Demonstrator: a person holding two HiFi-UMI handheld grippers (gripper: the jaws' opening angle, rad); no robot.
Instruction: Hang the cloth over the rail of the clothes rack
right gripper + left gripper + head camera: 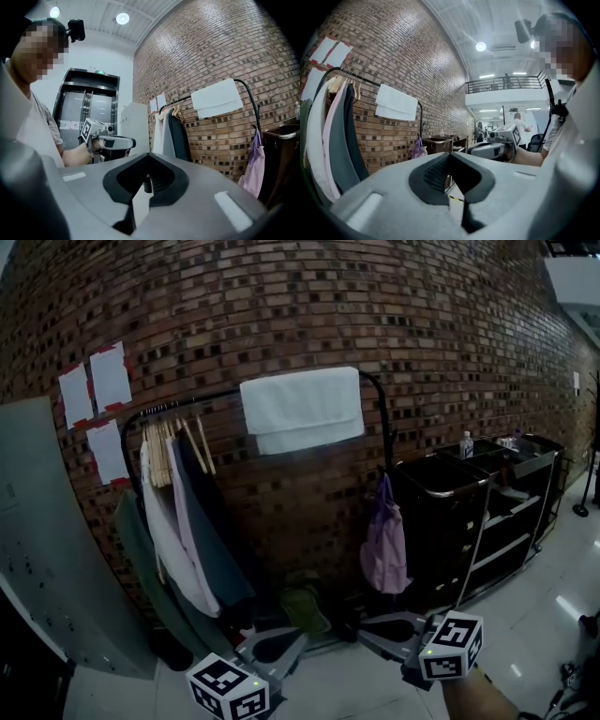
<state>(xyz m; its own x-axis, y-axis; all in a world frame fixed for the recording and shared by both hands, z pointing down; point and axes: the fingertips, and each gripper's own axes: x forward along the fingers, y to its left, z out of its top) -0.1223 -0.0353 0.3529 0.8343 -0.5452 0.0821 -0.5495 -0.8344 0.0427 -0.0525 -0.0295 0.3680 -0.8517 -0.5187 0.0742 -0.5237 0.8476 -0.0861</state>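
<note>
A white cloth point(302, 410) hangs folded over the top rail of the black clothes rack point(379, 386), against the brick wall. It also shows in the left gripper view as the cloth point(396, 102) and in the right gripper view as the cloth point(217, 99). Both grippers are low and well short of the rack, apart from the cloth. My left gripper point(296, 636) point(450, 155) is shut with nothing in it. My right gripper point(367, 630) point(147, 157) is shut too, and holds nothing. Each gripper view shows the other gripper off to the side.
Several garments on wooden hangers point(184, 521) fill the rack's left half. A purple bag point(384, 547) hangs at its right post. A black cart point(473, 517) with a bottle point(466, 444) stands to the right, a grey cabinet point(42, 549) to the left.
</note>
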